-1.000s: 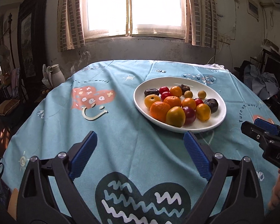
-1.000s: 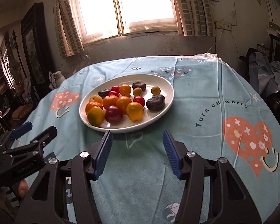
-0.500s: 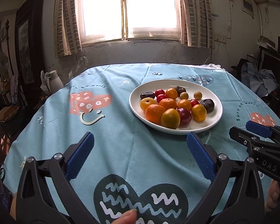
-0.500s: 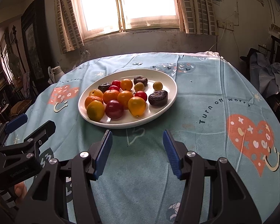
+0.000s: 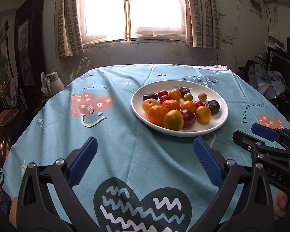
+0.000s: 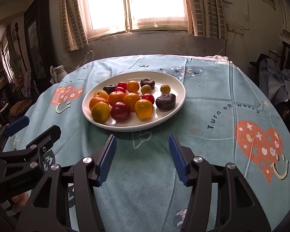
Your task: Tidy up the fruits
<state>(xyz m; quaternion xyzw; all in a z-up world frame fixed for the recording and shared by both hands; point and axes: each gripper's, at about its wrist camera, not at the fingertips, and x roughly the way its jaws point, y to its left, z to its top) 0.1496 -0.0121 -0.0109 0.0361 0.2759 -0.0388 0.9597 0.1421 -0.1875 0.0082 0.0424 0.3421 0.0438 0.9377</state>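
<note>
Your fruits (image 5: 176, 106) sit heaped together on the white oval plate (image 5: 221, 118), which rests on the teal printed tablecloth (image 5: 125, 135) toward the window side of the round table. Nearest you on the plate: a yellow-green fruit (image 6: 100, 112), a dark red plum (image 6: 120, 114) touching it, and a yellow-orange fruit (image 6: 144, 109) just beside the plum. Behind those, mandarins (image 6: 117, 98) packed close; small red cherry tomatoes (image 6: 122, 84) further back. Three dark wrinkled fruits: one large at the plate's right side (image 6: 165, 101), two smaller near the far rim (image 6: 147, 82). Two small yellow-green round ones (image 6: 165, 88) stand slightly apart from the pile at the back right. Your left gripper (image 5: 145, 159) hovers over bare cloth, near the plate's left front edge, jaws spread wide, nothing between the blue pads (image 5: 83, 162). Your right gripper (image 6: 142, 157) is just short of the plate's near rim, jaws parted moderately, narrower than the left, also holding nothing. Each gripper shows in the other's view, side on, low over the cloth. Beyond the table: a bright window (image 5: 133, 9) with checked curtains (image 5: 67, 19), a pale jug (image 5: 55, 81) off the table's left edge, and piled clothing (image 5: 268, 81) at right.
</note>
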